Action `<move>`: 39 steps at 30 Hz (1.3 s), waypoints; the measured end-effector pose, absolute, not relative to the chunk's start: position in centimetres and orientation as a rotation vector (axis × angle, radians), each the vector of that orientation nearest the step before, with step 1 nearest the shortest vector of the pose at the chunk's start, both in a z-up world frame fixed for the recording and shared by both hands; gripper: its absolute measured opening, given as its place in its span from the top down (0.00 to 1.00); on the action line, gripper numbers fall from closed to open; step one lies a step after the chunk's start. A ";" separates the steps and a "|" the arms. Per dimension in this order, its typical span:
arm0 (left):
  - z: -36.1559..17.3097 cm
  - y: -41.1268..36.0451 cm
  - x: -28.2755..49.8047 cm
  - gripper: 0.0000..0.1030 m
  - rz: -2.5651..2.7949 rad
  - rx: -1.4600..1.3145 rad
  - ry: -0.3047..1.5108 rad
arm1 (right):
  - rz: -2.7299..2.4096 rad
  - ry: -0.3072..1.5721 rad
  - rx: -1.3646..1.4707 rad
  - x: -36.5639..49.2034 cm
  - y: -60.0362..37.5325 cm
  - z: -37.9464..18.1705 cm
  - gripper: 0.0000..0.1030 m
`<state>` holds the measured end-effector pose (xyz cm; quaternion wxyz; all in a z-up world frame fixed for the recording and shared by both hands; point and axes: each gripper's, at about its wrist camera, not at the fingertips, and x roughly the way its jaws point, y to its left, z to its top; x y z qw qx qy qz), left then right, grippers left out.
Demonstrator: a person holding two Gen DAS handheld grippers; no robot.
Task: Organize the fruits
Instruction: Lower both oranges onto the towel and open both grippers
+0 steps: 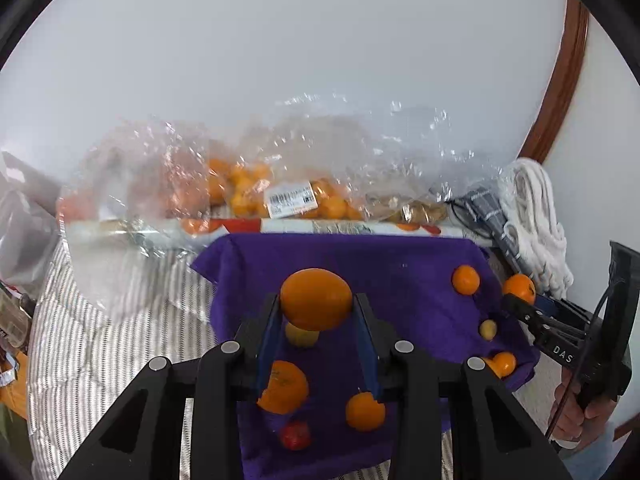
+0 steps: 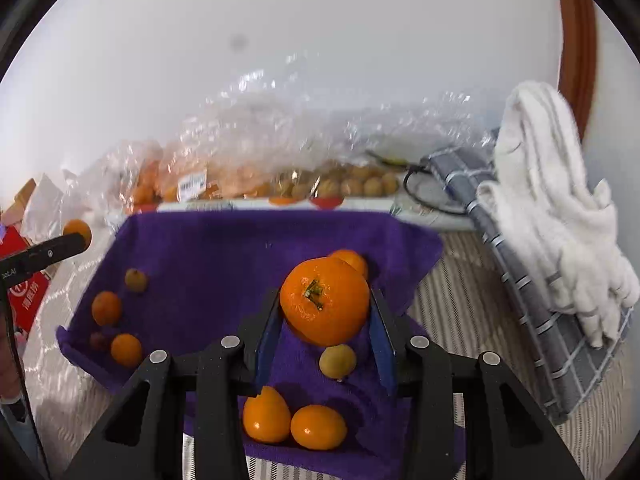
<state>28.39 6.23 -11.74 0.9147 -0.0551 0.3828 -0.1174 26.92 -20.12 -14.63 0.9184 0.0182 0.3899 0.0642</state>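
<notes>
Two grippers, each clamping one fruit: left gripper (image 1: 316, 308) holding a smooth orange (image 1: 316, 298), right gripper (image 2: 324, 312) holding a stemmed mandarin (image 2: 324, 306), both hovering over the purple cloth (image 1: 400, 280) mid-area.

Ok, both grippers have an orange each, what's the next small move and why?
Probably lower the right gripper and set its orange on bare purple cloth near the other oranges. It is clamped above the cloth, and the left gripper holds another orange the same way.
</notes>
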 end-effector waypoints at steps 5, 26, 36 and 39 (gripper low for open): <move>-13.6 4.7 28.9 0.67 -0.244 -0.081 0.844 | 0.116 0.828 0.025 27.7 -20.5 -16.2 0.59; -17.3 2.5 28.8 0.66 -0.250 -0.043 0.927 | 0.106 0.860 -0.002 29.2 -19.9 -19.4 0.59; -16.2 2.6 28.3 0.58 -0.251 -0.057 0.952 | 0.108 0.871 -0.027 27.1 -19.5 -16.7 0.44; -14.0 2.8 26.9 0.48 -0.252 -0.055 0.896 | 0.101 0.851 -0.050 25.2 -19.3 -14.8 0.43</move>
